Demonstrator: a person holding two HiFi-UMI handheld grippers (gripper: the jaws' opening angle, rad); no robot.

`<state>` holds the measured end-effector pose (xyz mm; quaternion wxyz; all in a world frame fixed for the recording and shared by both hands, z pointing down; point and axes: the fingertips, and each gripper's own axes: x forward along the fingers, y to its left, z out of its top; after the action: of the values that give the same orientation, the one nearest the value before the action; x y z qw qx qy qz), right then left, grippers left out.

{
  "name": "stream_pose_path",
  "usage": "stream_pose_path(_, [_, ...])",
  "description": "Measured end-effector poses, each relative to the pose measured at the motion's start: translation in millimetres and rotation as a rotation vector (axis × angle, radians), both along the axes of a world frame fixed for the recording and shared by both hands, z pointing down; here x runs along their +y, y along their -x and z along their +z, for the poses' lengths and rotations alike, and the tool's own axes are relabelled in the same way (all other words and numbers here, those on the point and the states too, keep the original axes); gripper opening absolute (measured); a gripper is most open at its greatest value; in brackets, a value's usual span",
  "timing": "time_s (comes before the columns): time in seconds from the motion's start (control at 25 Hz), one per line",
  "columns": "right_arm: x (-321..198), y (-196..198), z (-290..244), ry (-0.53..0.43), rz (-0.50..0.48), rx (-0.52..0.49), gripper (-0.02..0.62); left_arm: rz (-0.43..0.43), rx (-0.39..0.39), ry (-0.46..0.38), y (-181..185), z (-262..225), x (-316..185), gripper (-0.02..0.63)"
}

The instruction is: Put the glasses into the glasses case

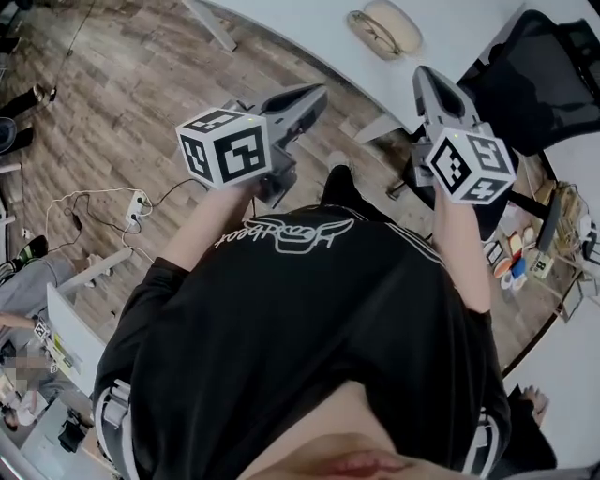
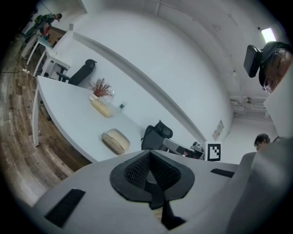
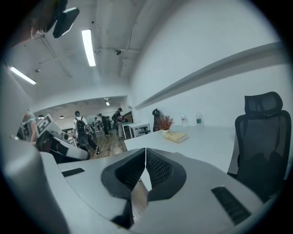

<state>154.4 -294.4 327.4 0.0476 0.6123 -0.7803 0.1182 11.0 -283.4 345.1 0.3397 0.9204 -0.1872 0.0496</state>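
A beige glasses case (image 1: 394,25) lies on the white table (image 1: 309,37) at the top of the head view. The glasses (image 1: 368,33) rest along its near side; I cannot tell whether they sit inside it. The left gripper view shows the case (image 2: 116,140) near the table's (image 2: 68,114) edge. My left gripper (image 1: 317,96) is held over the wooden floor, short of the table, shut and empty. My right gripper (image 1: 424,77) is raised near the table edge, below the case, also shut with nothing in it. The pads meet in both gripper views, left gripper (image 2: 149,157) and right gripper (image 3: 145,157).
A black office chair (image 1: 544,75) stands to the right of the table. Farther along the table are a book (image 2: 101,109), a red plant (image 2: 100,87) and a bottle. Cables and a power strip (image 1: 139,204) lie on the floor at left. People walk in the background.
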Motion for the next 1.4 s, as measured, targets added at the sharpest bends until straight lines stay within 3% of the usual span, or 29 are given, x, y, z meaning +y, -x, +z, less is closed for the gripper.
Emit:
stream_pose_path(0.32, [100, 52, -34, -0.075, -0.157, -0.116, 0.009, 0.076, 0.038, -0.052, 1, -22, 67, 0.006])
stream_pose_path(0.72, [161, 94, -59, -0.105, -0.292, -0.146, 0.009, 0.047, 0.066, -0.148, 28, -69, 123, 0.006])
stream_pose_path(1.4, [278, 59, -21, -0.004, -0.357, -0.201, 0.009, 0.042, 0.021, -0.083, -23, -49, 242, 0.006])
